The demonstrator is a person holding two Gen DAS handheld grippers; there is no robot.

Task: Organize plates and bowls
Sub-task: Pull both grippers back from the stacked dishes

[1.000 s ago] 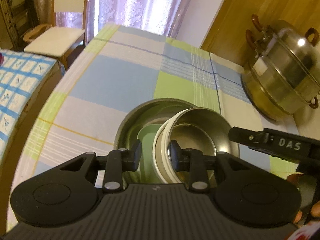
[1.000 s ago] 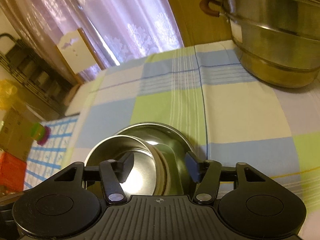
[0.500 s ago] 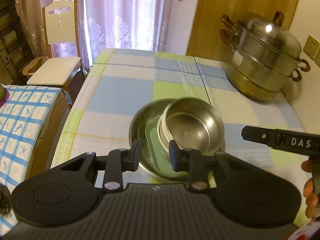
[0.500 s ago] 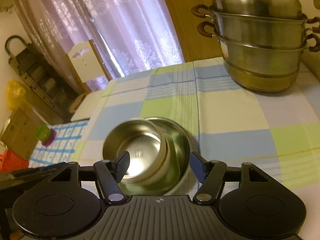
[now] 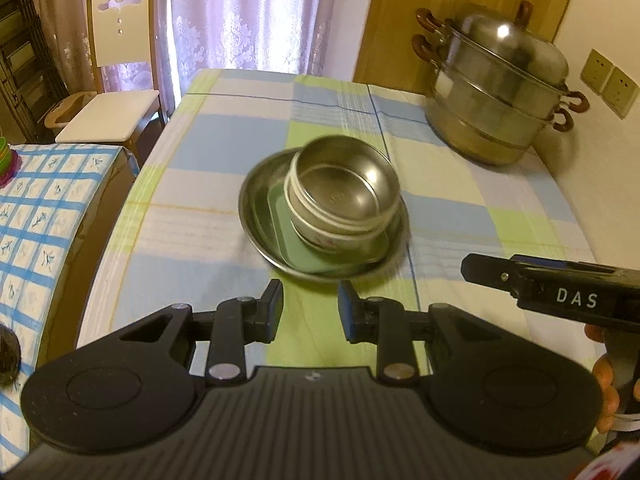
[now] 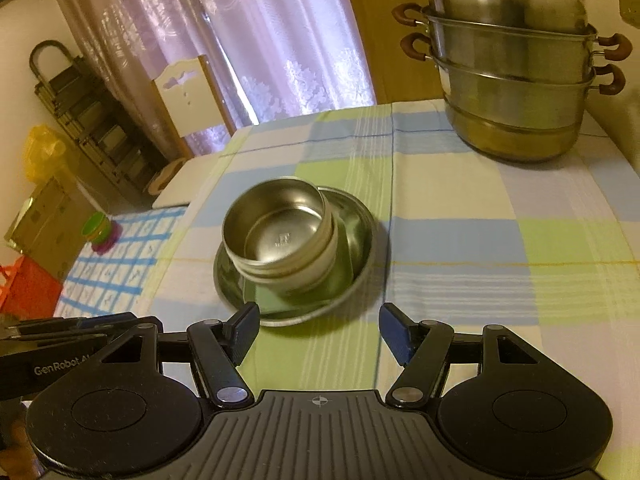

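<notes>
Stack: steel bowl (image 5: pixel 343 184) nested on green tray (image 5: pixel 332 248) inside steel plate (image 5: pixel 256 216), left of the steamer pot (image 5: pixel 496 92). Your left tool (image 5: pixel 310 308) and right tool (image 6: pixel 316 330) both stand apart, empty, short of the stack. Stacking looks complete; next, check the bench (image 6: pixel 480 240) for strays.

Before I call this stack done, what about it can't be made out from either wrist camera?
- Left wrist view: the steel bowl and the big steel dish under it are smeared by motion blur, so the rims are soft.
- Both views: whatever sits under the steel bowl is hidden by it; a white rim shows, but how many bowls are nested is unclear.
- Both views: the green plate is mostly covered by the bowls.
</notes>
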